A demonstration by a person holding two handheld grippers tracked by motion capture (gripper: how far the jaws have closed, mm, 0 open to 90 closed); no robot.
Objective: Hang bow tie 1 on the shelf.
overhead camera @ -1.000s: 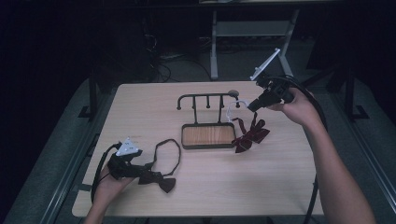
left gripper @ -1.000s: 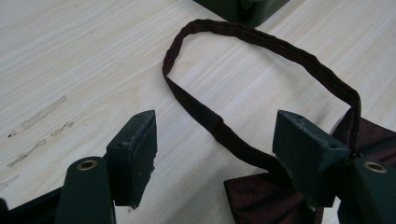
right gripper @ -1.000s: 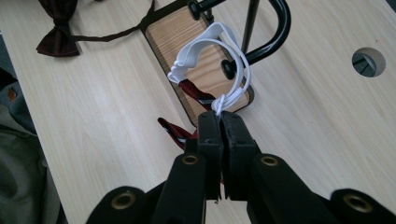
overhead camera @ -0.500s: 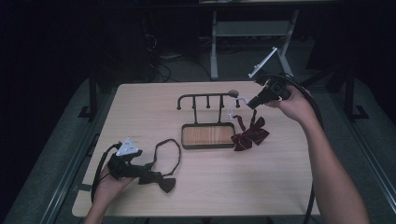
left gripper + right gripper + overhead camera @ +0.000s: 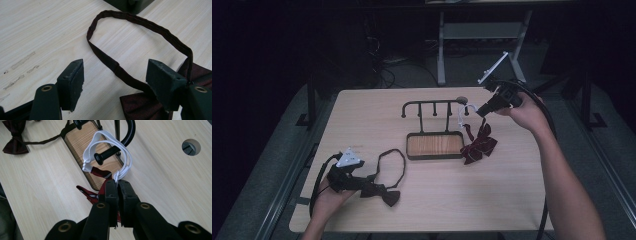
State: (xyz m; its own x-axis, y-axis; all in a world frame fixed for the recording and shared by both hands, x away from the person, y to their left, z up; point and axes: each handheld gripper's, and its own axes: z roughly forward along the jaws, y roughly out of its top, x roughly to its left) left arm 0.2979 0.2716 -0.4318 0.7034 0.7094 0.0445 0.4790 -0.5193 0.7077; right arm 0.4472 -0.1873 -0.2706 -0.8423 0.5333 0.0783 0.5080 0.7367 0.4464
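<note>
two bow ties: right gripper (image 5: pixel 117 185) pinches one's white strap (image 5: pixel 106 147); left gripper (image 5: pixel 115 75) gapes over the other (image 5: pixel 379 189)

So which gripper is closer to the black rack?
Right. The right gripper sits by the rack's end hook, pinching a white strap looped there. The left gripper lies far off, near the table's front edge.

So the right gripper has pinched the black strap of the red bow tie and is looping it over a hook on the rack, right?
Not quite: the strap is white, not black, as the right gripper view shows. The right gripper has its fingers closed on that white strap, which is looped around a hook of the rack, with the red bow tie hanging below.
</note>
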